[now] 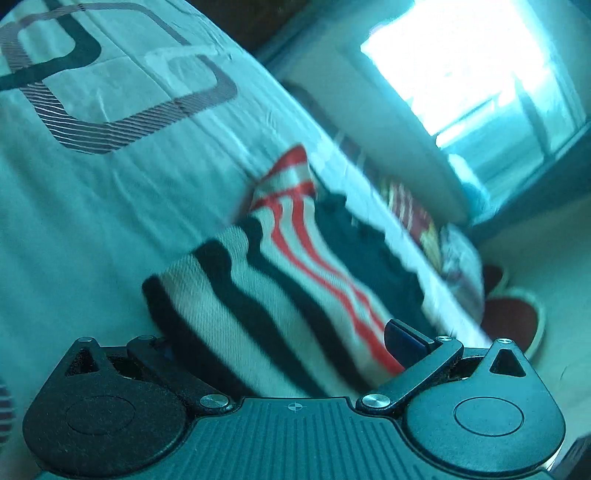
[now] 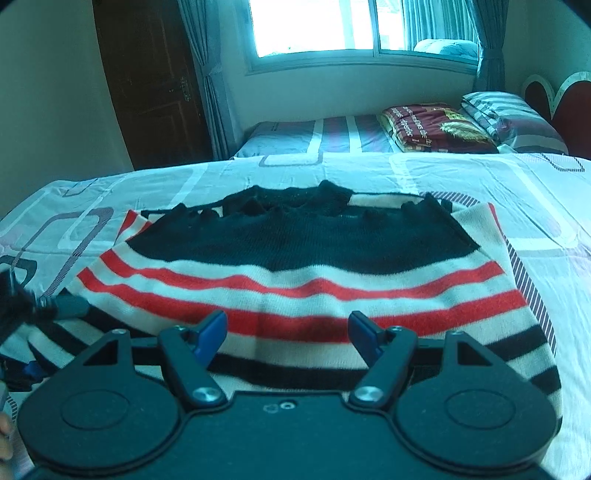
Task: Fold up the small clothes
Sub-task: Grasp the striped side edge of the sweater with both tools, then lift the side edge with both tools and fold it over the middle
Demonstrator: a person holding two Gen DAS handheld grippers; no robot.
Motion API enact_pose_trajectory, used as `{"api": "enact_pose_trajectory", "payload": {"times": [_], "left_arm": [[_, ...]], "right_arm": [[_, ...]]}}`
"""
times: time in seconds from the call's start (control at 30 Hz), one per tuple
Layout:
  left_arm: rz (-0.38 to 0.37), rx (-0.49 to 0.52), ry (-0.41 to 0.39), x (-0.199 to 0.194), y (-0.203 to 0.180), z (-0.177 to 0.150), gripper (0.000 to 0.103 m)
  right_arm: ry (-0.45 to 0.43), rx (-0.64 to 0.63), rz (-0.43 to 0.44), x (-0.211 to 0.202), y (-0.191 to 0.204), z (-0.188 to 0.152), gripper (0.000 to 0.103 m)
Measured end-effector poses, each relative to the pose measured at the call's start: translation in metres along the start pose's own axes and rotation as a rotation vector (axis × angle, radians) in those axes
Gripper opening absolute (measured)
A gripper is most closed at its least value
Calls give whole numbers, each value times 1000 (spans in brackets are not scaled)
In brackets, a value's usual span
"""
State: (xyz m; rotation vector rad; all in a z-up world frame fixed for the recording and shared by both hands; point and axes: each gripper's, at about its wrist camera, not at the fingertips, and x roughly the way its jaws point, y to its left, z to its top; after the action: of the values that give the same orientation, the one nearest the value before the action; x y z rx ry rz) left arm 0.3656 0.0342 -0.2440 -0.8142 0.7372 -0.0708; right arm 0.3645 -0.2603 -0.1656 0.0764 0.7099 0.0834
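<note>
A knitted sweater (image 2: 295,266) with a black top and white, red and black stripes lies spread on the bed's patterned sheet (image 2: 480,177). My right gripper (image 2: 288,332) is open just above the sweater's near striped hem, with its blue pads (image 2: 214,332) apart and nothing pinched. In the left wrist view, which is tilted, my left gripper (image 1: 277,343) stands wide with a bulge of the sweater (image 1: 280,277) between its fingers. One blue pad (image 1: 402,339) shows, while cloth hides the other. The left gripper (image 2: 37,310) appears blurred at the sweater's left edge.
A folded maroon blanket (image 2: 436,127) and a striped pillow (image 2: 513,122) lie at the bed's far right, by a red heart headboard (image 2: 572,107). A window (image 2: 332,26) with curtains and a dark door (image 2: 147,81) are behind. The sheet is bare around the sweater.
</note>
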Motion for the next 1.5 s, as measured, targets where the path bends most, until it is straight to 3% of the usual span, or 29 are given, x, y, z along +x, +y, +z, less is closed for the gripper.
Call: {"api": "enact_pose_trajectory", "payload": {"times": [0.03,0.1,0.17,0.23,0.3,0.37,0.43,0.53,0.63,0.7,0.87,1.0,1.1,1.13,1.17,1.2,1.23,1.33,1.4,1.5], "left_arm": [[-10,-13,-20,3,1,0,103],[-5,-25,-52,8,-1,1,90],[4,-57,-55,14,2,6,59],[26,-86,-46,16,6,12,46],[31,-81,-40,15,5,14,45],[38,-35,-46,12,-4,16,33],[34,28,-58,9,-17,18,30],[-11,114,-84,0,-42,24,28],[-78,241,-89,-6,-80,25,28],[-138,324,-79,-5,-109,20,28],[-256,507,35,22,-175,-20,28],[-262,585,171,54,-201,-64,28],[-178,683,239,72,-211,-90,31],[-171,714,232,70,-215,-92,41],[-180,731,237,64,-219,-92,64],[-197,735,253,57,-224,-91,77],[-202,739,253,50,-229,-91,97],[-245,807,215,21,-239,-94,100],[-254,767,199,4,-234,-83,100],[-173,700,108,-12,-216,-53,100]], "right_arm": [[-5,-3,-1,2,-1,2,71],[-12,-16,-12,6,-1,5,71],[-18,-29,-32,11,-2,9,69],[-11,-24,-34,17,-4,15,68],[-5,-35,-39,22,-3,19,63],[-5,-49,-45,27,0,19,63],[72,-90,-58,44,2,7,65],[37,-98,-59,43,1,1,66],[35,-75,-46,38,-3,4,64],[-10,18,-23,23,-18,10,61],[-84,144,-64,-16,-70,13,64],[-83,202,-120,-37,-110,1,64],[-68,240,-153,-44,-129,-9,64],[-66,257,-150,-46,-134,-11,64],[-69,270,-146,-49,-137,-12,65],[-72,278,-143,-51,-139,-13,65],[-76,283,-140,-52,-140,-12,66],[-98,291,-123,-61,-143,-7,68],[-103,319,-78,-64,-148,-1,69],[-32,340,28,-56,-142,1,82]]}}
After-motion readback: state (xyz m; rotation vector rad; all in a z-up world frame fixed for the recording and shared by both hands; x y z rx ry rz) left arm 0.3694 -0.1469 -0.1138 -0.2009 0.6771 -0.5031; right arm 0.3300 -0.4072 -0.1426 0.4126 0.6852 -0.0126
